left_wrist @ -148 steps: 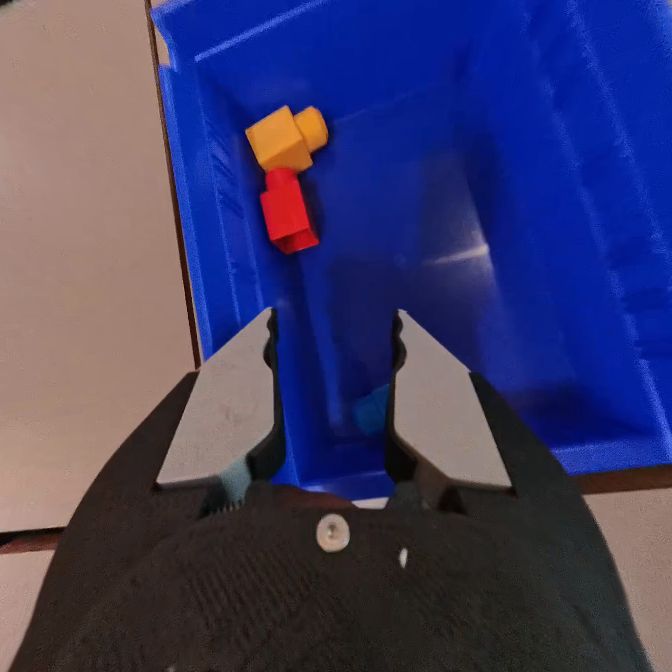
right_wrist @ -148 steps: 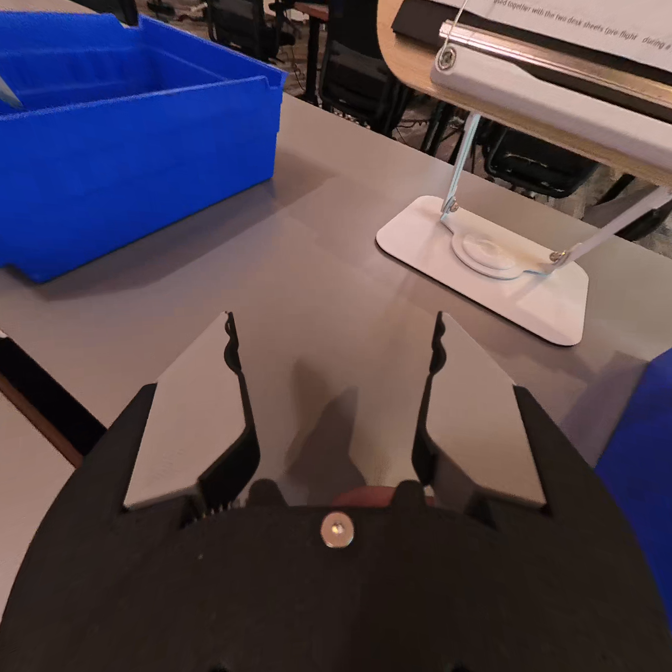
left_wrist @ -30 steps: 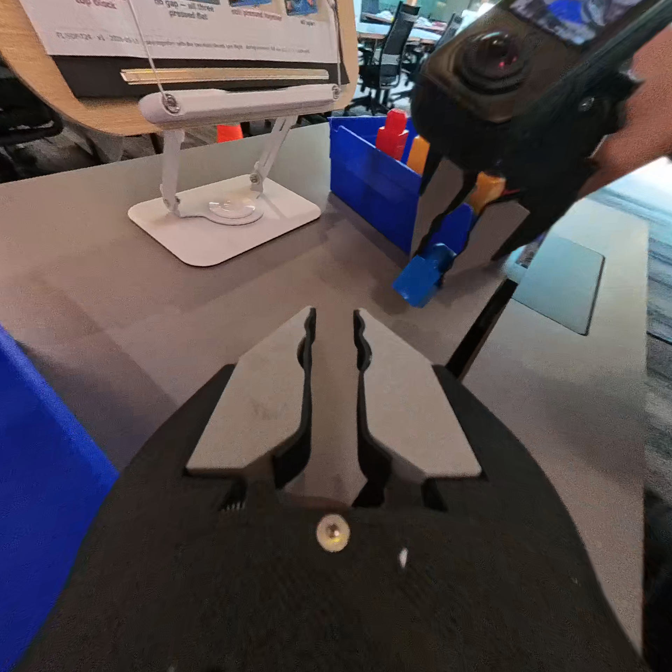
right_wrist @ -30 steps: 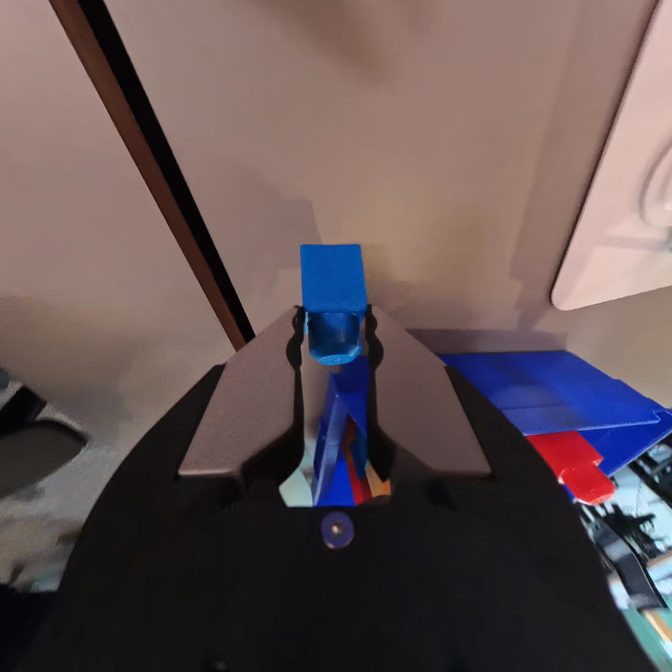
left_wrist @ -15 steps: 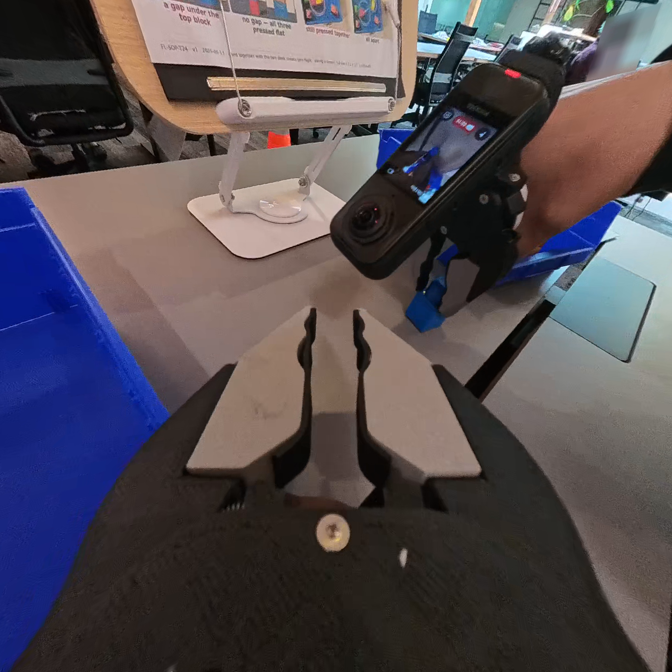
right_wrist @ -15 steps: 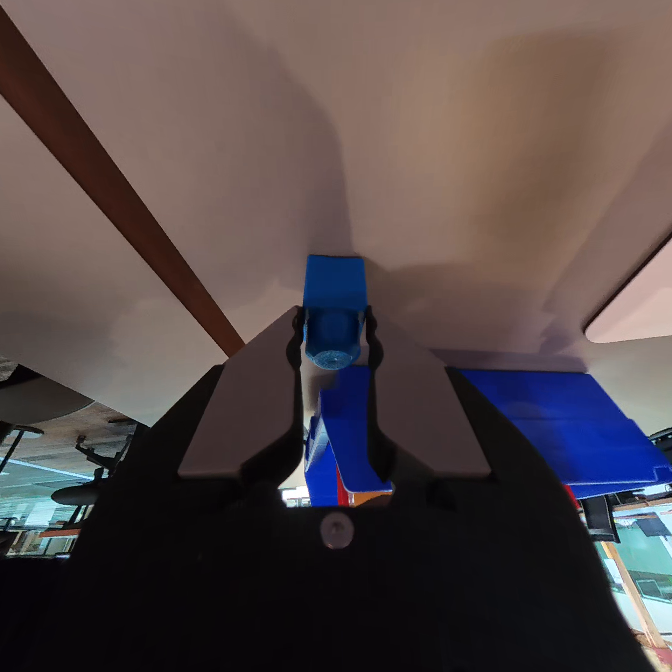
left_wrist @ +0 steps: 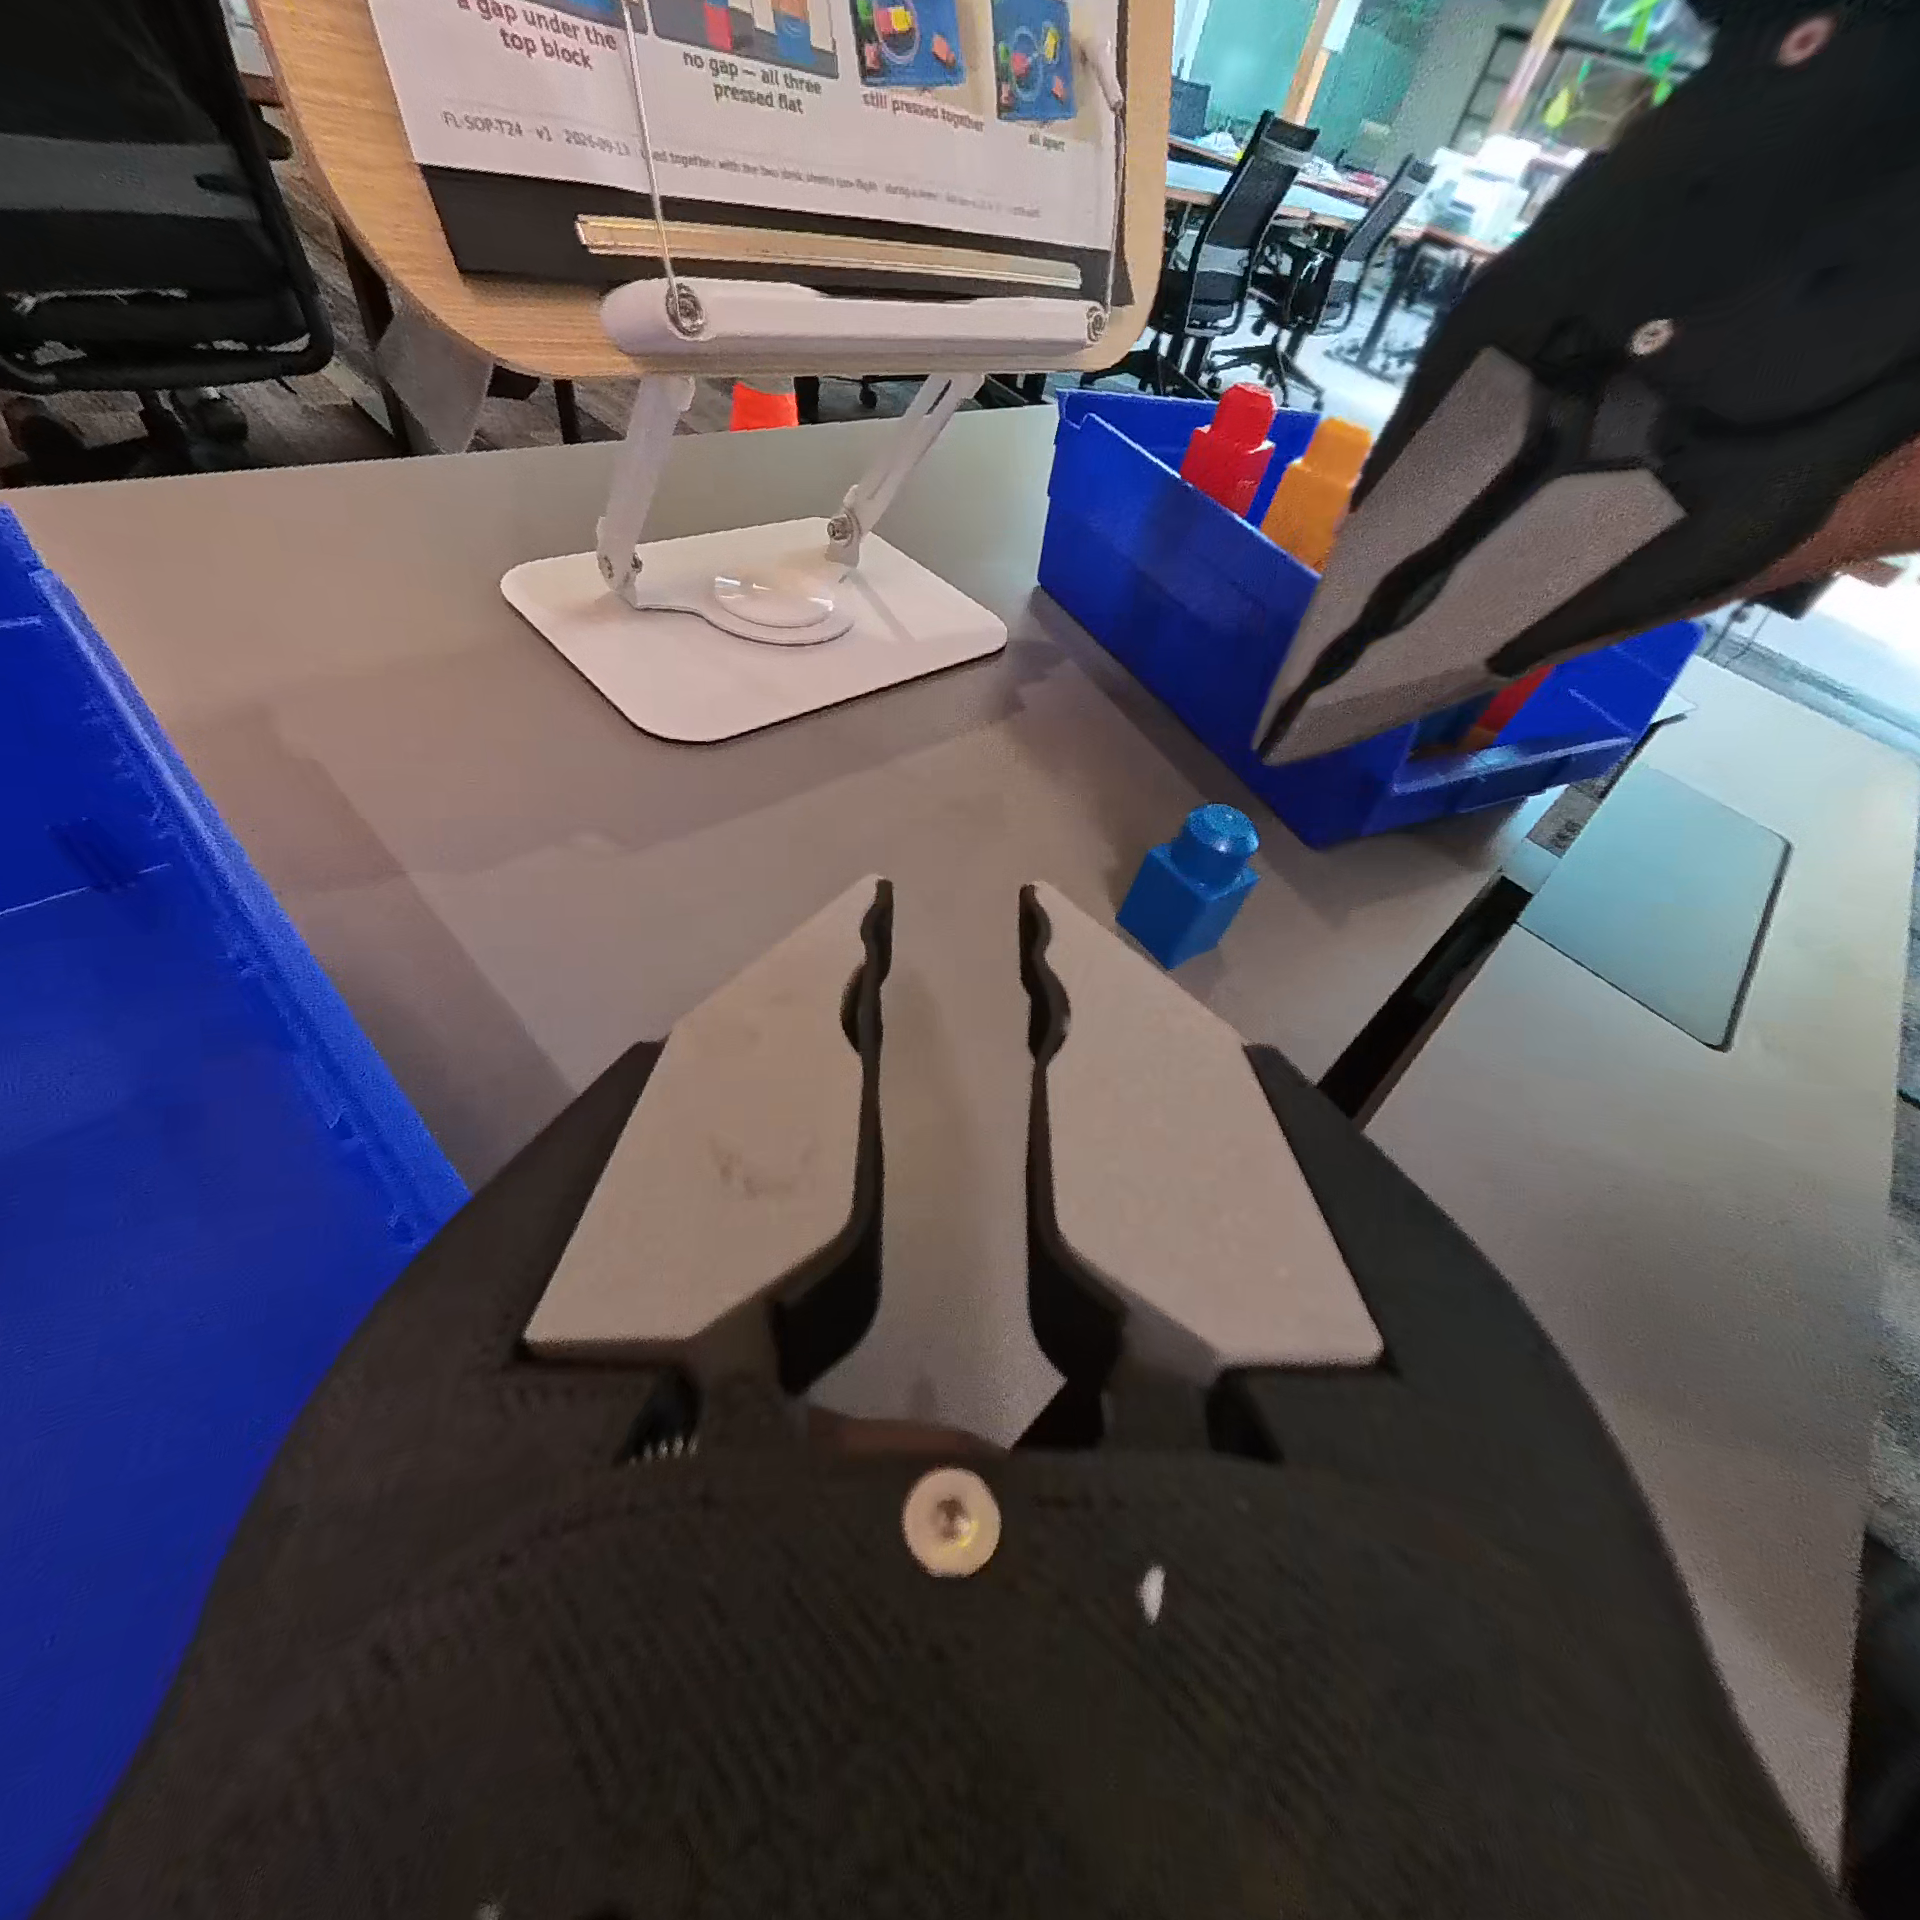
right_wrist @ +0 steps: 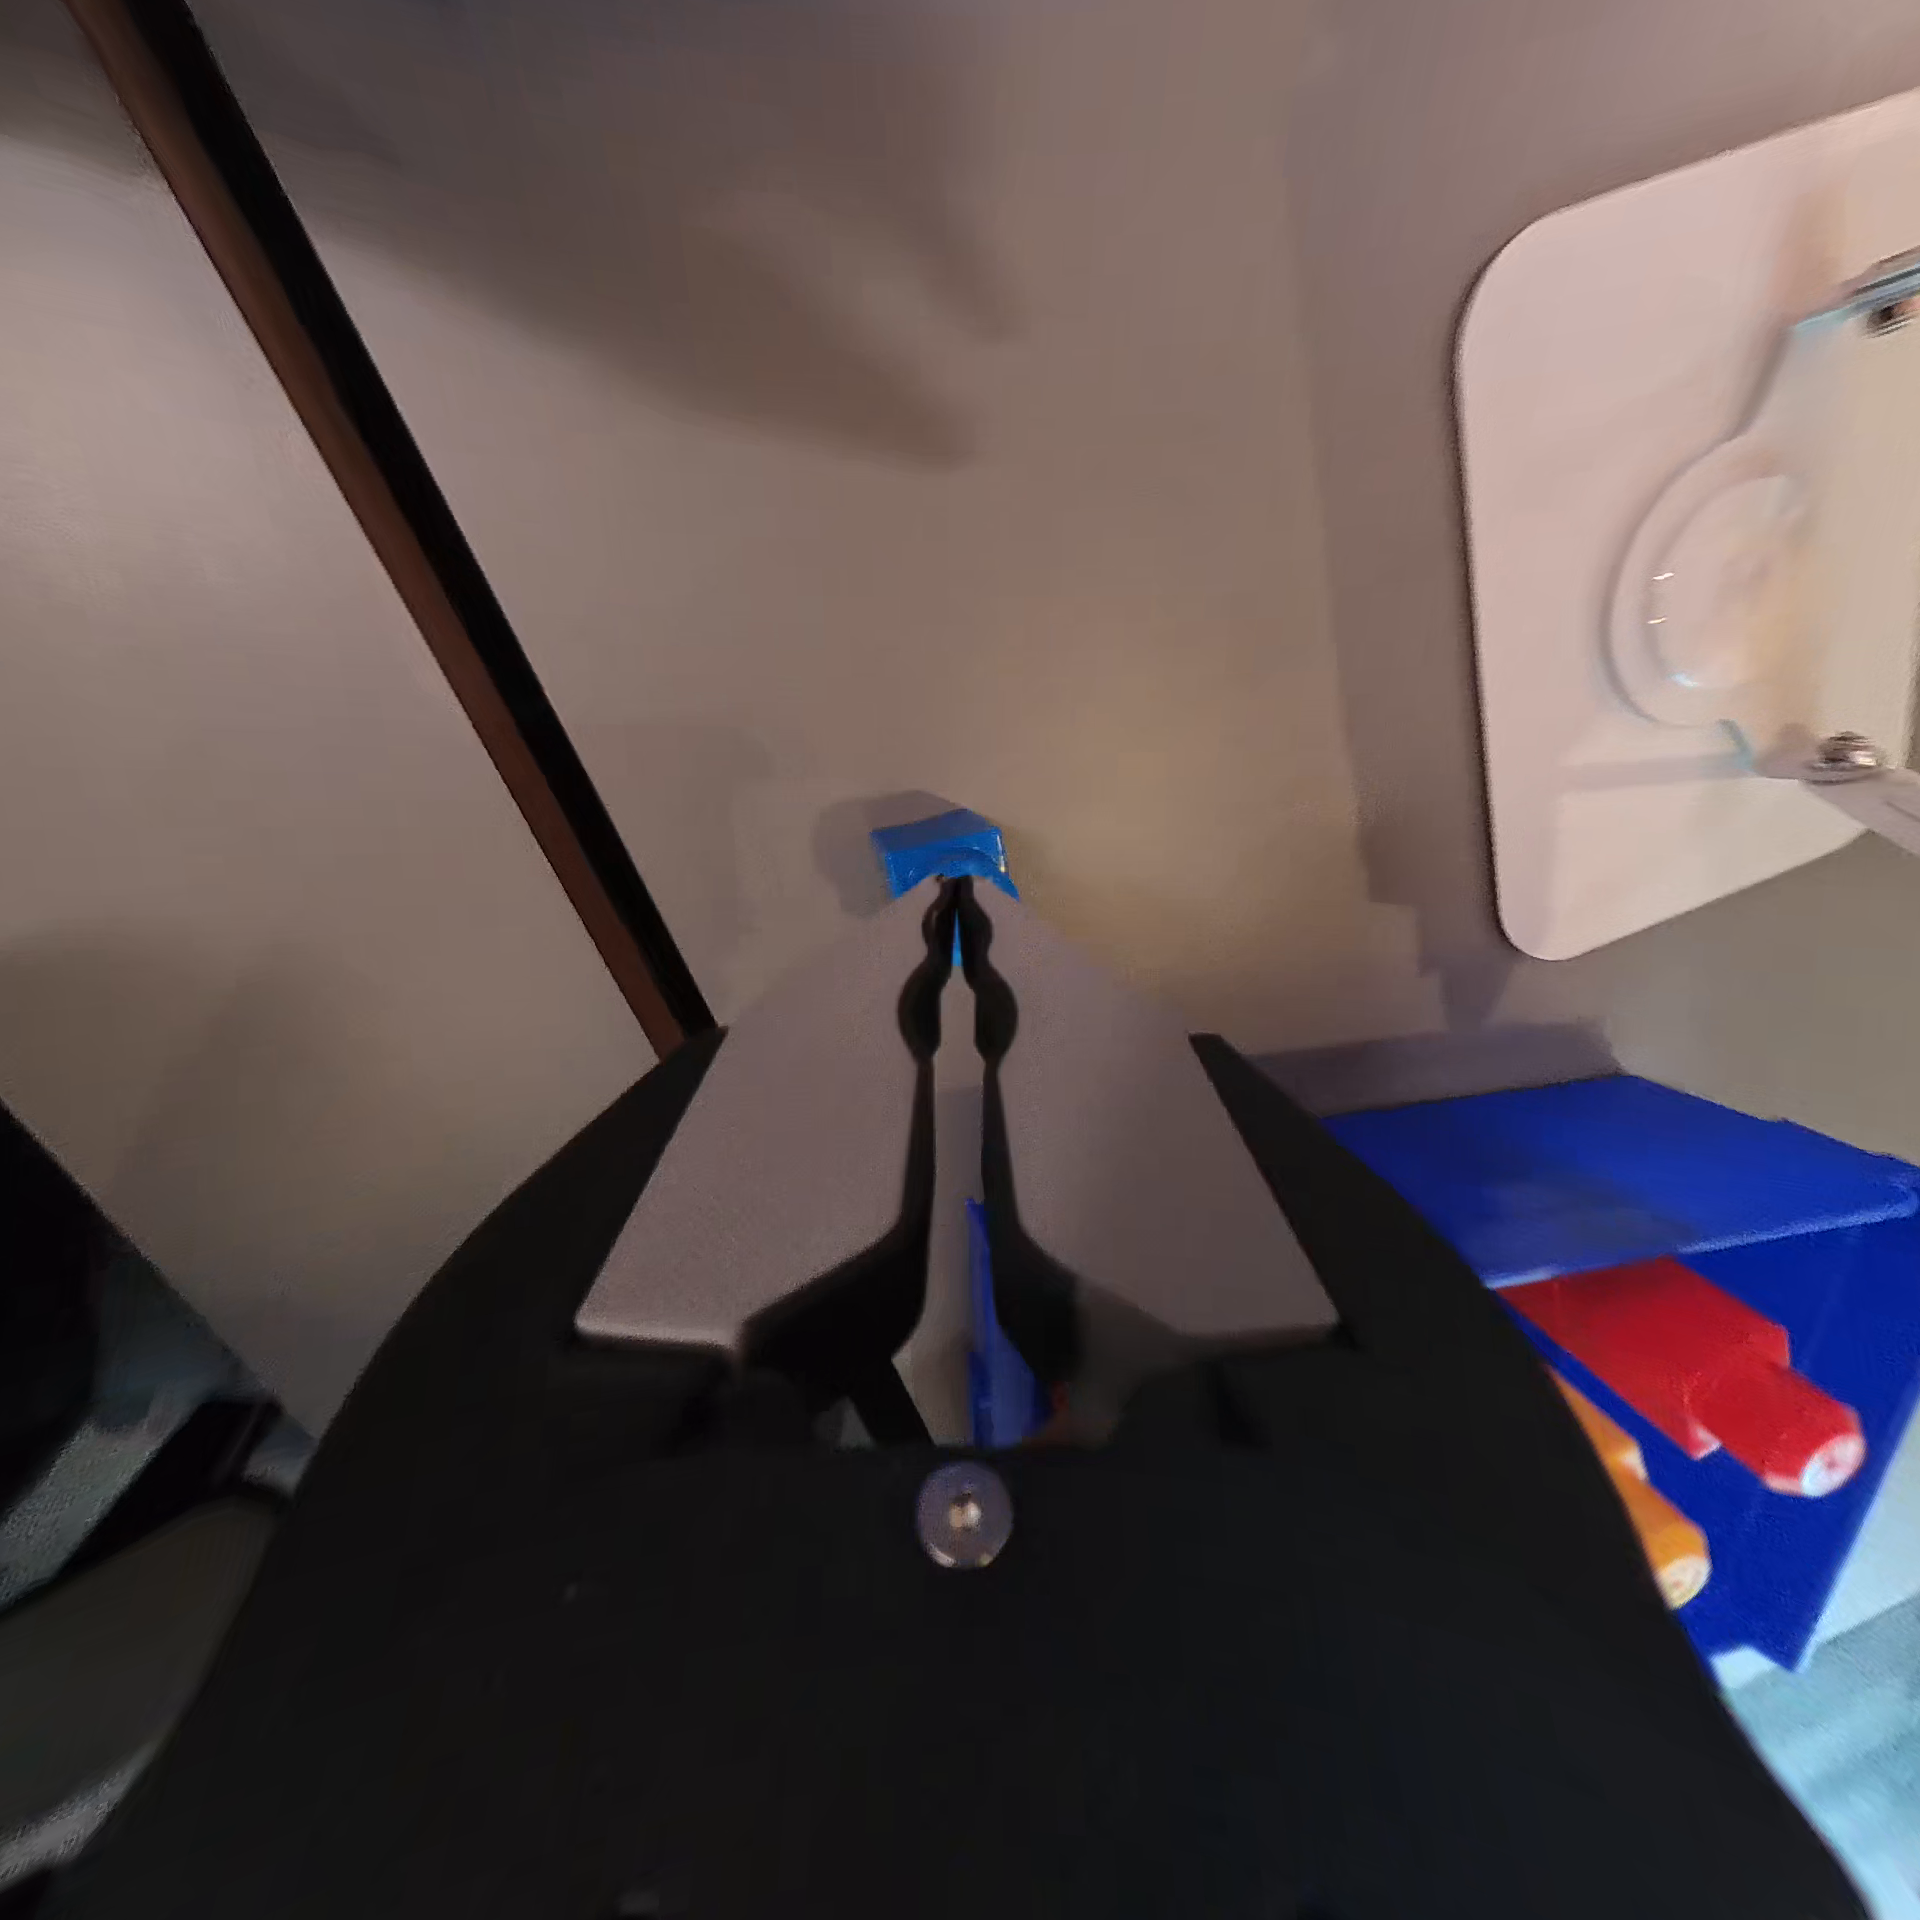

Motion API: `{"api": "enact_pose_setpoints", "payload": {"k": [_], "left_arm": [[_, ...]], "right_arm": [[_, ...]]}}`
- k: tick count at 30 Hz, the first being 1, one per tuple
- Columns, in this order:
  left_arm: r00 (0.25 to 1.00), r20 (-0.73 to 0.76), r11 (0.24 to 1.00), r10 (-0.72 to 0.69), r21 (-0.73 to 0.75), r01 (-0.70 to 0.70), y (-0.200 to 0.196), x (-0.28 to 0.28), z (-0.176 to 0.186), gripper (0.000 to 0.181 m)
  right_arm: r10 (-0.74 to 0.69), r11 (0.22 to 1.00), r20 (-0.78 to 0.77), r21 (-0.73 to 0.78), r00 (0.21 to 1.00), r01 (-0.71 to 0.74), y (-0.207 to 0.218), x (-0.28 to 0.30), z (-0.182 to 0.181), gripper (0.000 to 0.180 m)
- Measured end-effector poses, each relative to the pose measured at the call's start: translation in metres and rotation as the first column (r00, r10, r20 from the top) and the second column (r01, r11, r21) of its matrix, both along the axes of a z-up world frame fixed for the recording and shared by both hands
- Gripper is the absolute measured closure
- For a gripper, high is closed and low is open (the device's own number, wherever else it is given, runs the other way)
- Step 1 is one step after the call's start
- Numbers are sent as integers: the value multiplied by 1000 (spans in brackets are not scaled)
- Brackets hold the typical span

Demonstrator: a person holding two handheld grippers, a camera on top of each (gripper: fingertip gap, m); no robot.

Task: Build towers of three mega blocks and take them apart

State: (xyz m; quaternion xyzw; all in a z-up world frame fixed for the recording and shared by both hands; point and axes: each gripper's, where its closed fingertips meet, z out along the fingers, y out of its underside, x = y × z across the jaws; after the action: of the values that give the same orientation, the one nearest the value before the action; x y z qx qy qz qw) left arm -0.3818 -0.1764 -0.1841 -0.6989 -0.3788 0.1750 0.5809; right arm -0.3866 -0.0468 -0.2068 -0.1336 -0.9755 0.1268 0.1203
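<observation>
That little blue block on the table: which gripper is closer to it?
Right. The right gripper hangs just above the blue block, shut and empty; the left gripper sits back beside it, slightly open.

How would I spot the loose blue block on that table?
Find the white stand in the middle of the grey table, then the blue bin to its right holding red and orange blocks. The blue block stands upright on the bare tabletop just in front of that bin. It is the only block outside a bin.

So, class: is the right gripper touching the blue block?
Apart. The left wrist view shows the right gripper raised above the blue block, grey table between them.
</observation>
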Motion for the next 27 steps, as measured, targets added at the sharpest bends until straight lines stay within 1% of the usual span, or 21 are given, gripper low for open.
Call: {"api": "enact_pose_setpoints", "payload": {"k": [3, 4, 6, 7, 8, 10, 12, 14, 17, 20, 23, 25, 27], "left_arm": [[1000, -5, 1000, -11, 9, 11, 2, 2, 2, 158], [1000, -6, 1000, -18, 7, 18, 3, 3, 2, 158], [1000, -12, 1000, -26, 1, 26, 7, 4, 1, 158], [999, -20, 1000, -28, -5, 28, 8, 5, 2, 158], [999, -28, 1000, -25, -10, 25, 9, 6, 2, 158], [999, -25, 1000, -22, -10, 22, 9, 5, -2, 158], [1000, -9, 1000, -28, -2, 28, 11, 5, -5, 158], [1000, -4, 1000, -30, -8, 30, 13, 4, -8, 158], [1000, -9, 999, -27, -23, 27, 14, 3, -10, 158], [1000, -7, 999, -24, -27, 24, 14, 2, -11, 158], [1000, 5, 999, -28, -30, 28, 16, 3, -15, 157], [999, 8, 999, -35, -40, 35, 18, 4, -16, 157], [997, 12, 997, -73, -22, 73, 23, 9, -14, 156]], "right_arm": [[-143, 980, -53, -151, 988, 133, 8, 9, 8, 180], [-151, 965, -55, -223, 987, 135, 3, 16, 9, 180], [-117, 929, -31, -356, 993, 99, -13, 37, 4, 180], [-109, 927, -6, -362, 994, 99, -14, 47, -6, 180], [-120, 936, -1, -334, 993, 113, -10, 51, -19, 180], [-178, 948, -33, -273, 983, 162, 4, 46, -44, 180], [-237, 944, -5, -237, 972, 229, 15, 43, -64, 180], [-274, 938, -13, -225, 962, 264, 20, 36, -76, 180], [-281, 935, -3, -228, 960, 273, 14, 26, -88, 180], [-312, 928, -43, -227, 949, 295, 8, 1, -92, 180], [-306, 922, -28, -257, 952, 289, -8, -12, -90, 180], [-276, 910, 3, -321, 961, 262, -28, -12, -83, 180], [-201, 874, 24, -447, 979, 191, -59, -7, -68, 180]]}}
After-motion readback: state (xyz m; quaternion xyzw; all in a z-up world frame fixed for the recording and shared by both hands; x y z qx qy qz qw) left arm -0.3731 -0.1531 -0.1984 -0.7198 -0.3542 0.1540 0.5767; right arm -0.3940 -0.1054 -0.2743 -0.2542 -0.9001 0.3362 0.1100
